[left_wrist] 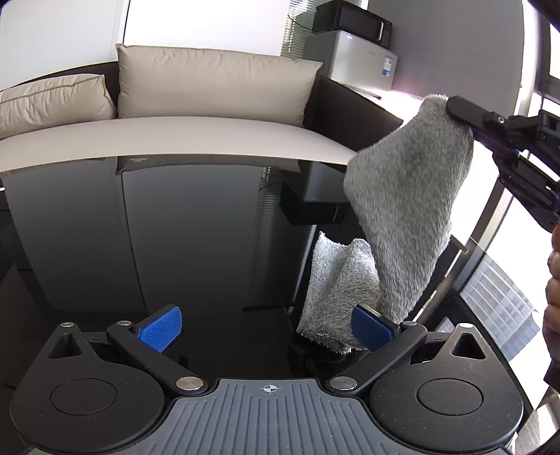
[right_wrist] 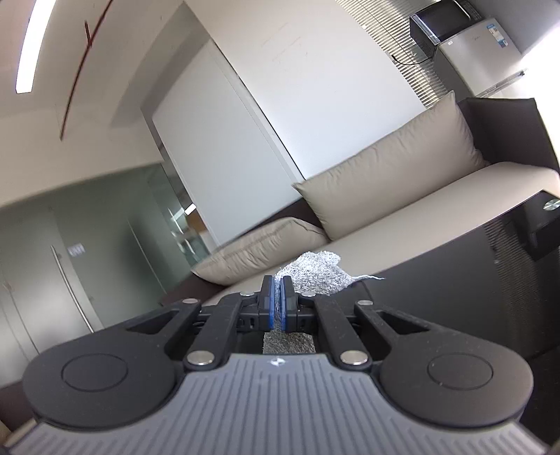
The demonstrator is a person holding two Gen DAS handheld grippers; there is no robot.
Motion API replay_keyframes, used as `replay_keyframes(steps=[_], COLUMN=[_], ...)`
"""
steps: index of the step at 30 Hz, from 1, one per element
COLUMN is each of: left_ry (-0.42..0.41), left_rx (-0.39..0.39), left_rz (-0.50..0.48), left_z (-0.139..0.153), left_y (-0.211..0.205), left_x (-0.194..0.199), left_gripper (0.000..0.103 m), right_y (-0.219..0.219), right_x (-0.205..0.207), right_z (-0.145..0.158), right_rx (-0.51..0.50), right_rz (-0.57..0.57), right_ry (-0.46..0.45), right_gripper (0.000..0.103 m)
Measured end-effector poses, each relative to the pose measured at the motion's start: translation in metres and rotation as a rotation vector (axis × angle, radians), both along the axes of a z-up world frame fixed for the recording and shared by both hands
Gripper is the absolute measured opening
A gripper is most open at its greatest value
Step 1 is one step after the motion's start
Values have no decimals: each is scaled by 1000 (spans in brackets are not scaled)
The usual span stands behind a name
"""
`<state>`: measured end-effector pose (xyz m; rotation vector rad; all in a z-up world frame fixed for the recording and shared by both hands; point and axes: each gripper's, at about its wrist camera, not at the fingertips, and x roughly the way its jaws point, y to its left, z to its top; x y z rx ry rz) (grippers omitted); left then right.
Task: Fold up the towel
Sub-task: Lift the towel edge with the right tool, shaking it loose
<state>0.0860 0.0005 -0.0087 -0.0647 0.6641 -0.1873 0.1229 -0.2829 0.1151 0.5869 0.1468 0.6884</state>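
The right hand-held gripper (right_wrist: 277, 301) pinches the fluffy grey towel (left_wrist: 406, 196) and holds it above the shiny black tabletop (left_wrist: 175, 227). The left hand-held gripper (left_wrist: 267, 327) is wide apart, holding nothing.

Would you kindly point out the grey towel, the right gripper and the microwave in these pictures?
grey towel (left_wrist: 409, 196), left wrist view, middle of the hanging cloth.
right gripper (right_wrist: 277, 302), right wrist view, between its fingers, shut on the towel.
microwave (left_wrist: 353, 21), left wrist view, its dark front.
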Motion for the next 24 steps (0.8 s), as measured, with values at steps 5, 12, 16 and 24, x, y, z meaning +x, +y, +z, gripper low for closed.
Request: replay_keyframes(steps=[5, 12, 16, 24], left_ry=[12, 17, 24, 25], left_rx=[9, 14, 17, 4], left_rz=[5, 1, 5, 11], left_z=[-3, -4, -5, -5], left_y=[-2, -5, -2, -3], left_x=[2, 3, 4, 0], left_gripper=[102, 102, 102, 102], right_y=[3, 24, 34, 34], right_x=[13, 26, 29, 31], right_z=[-5, -25, -36, -31], right_rx=[-144, -395, -486, -358], right_rz=[-49, -167, -209, -178], right_ry=[135, 272, 288, 211], right_gripper=[3, 3, 3, 3])
